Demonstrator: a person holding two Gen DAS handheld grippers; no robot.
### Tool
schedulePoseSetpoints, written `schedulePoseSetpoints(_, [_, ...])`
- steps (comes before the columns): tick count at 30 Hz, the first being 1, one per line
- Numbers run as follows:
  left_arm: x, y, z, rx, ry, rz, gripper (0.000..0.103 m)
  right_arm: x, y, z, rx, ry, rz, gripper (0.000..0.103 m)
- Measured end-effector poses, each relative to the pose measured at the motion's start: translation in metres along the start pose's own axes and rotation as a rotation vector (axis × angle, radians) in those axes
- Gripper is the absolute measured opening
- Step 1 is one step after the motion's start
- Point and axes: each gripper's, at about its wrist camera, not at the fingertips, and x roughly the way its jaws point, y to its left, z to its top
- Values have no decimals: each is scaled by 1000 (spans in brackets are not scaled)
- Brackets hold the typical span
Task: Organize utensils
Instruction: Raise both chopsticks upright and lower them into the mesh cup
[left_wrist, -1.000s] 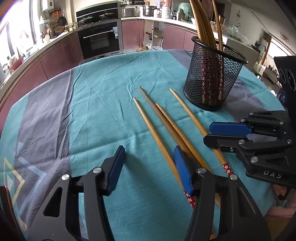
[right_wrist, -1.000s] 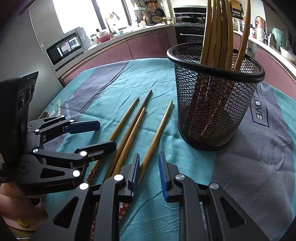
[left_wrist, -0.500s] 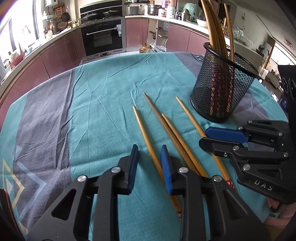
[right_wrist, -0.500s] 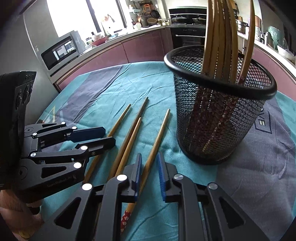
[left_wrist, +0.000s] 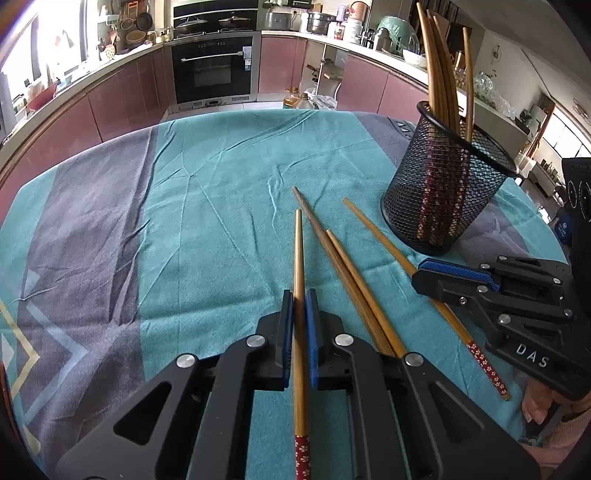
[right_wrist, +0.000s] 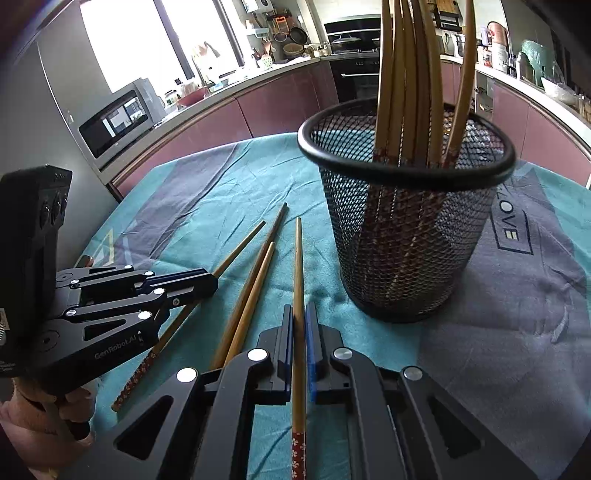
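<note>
In the left wrist view my left gripper (left_wrist: 299, 295) is shut on a bamboo chopstick (left_wrist: 298, 251) with a red flowered end, pads pressing its shaft. In the right wrist view my right gripper (right_wrist: 300, 310) is shut on another such chopstick (right_wrist: 298, 258). Each gripper shows in the other's view: the right gripper (left_wrist: 419, 275) low on the right, the left gripper (right_wrist: 210, 282) on the left. Two loose chopsticks (left_wrist: 347, 273) (right_wrist: 255, 280) lie side by side between the held ones. A black mesh holder (left_wrist: 443, 199) (right_wrist: 406, 240) with several upright chopsticks stands just beyond, to the right.
A teal and grey tablecloth (left_wrist: 221, 221) covers the round table. Kitchen cabinets, an oven (left_wrist: 214, 70) and a microwave (right_wrist: 114, 122) curve behind it. A person's hand (right_wrist: 55, 413) grips the left gripper's handle by the near table edge.
Both grippers went from open to shut, each closing on a chopstick. The left gripper shifted over the leftmost chopstick, which now points straight ahead between its pads.
</note>
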Motion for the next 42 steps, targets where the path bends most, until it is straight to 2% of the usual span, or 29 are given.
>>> schedulePoseSetpoints(16, [-49,-1,0,7,-85,-80,7,-49,6,5,-14,-110,68,5])
schedulePoseSetpoints(31, [-123,-11,17,42,-227,-220,7,-96,-9,20,15,-239,113,5])
schedulePoseSetpoints(42, [-156,-15,29,44,-318,-273,7,-123,-16,35,-2,-333,106,5])
